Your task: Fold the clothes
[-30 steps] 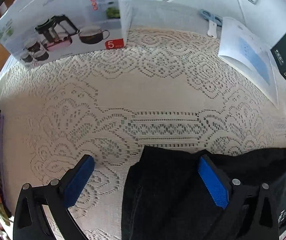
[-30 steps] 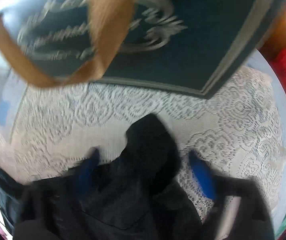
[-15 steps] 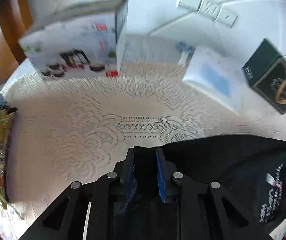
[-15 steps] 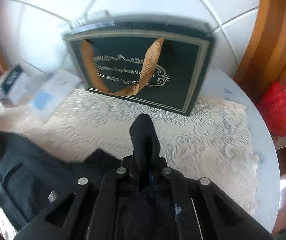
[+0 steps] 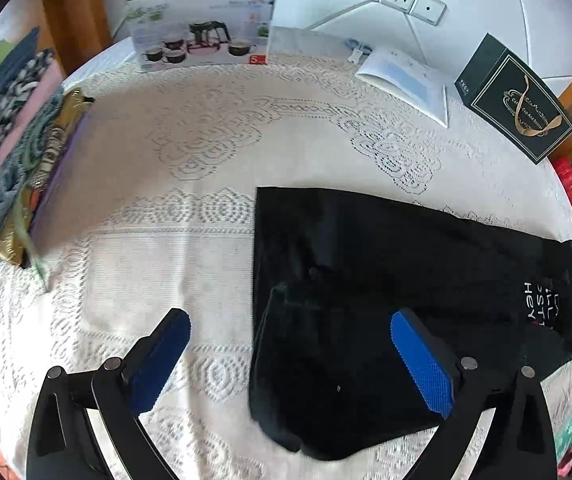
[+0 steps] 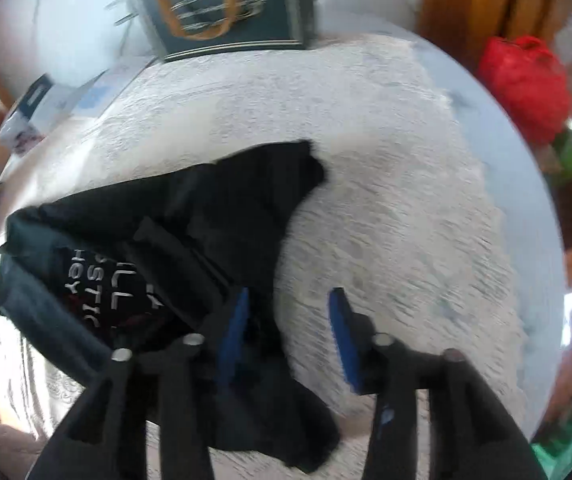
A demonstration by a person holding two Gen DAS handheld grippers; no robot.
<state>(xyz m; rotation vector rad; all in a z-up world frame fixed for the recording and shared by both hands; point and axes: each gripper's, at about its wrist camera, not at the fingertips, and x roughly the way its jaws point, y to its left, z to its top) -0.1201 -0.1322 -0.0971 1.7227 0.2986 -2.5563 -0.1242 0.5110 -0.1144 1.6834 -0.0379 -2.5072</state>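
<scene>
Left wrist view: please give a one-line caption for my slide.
Opening left claw above a black T-shirt lying on a lace tablecloth, with nothing between its pads.

Bright daylight is spread evenly over the table; shadows are soft. The left wrist view is rendered sharp, the right wrist view is smeared by motion. Edges are bent by fisheye distortion.

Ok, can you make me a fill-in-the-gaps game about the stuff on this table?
1. The garment lying on the lace tablecloth is ____ in colour.
2. The pads on the left gripper fingers are ____.
3. The dark green gift box has a ____ ribbon.
4. The tea set box stands near the ____ of the table.

Missing words: black; blue; gold; back
</scene>
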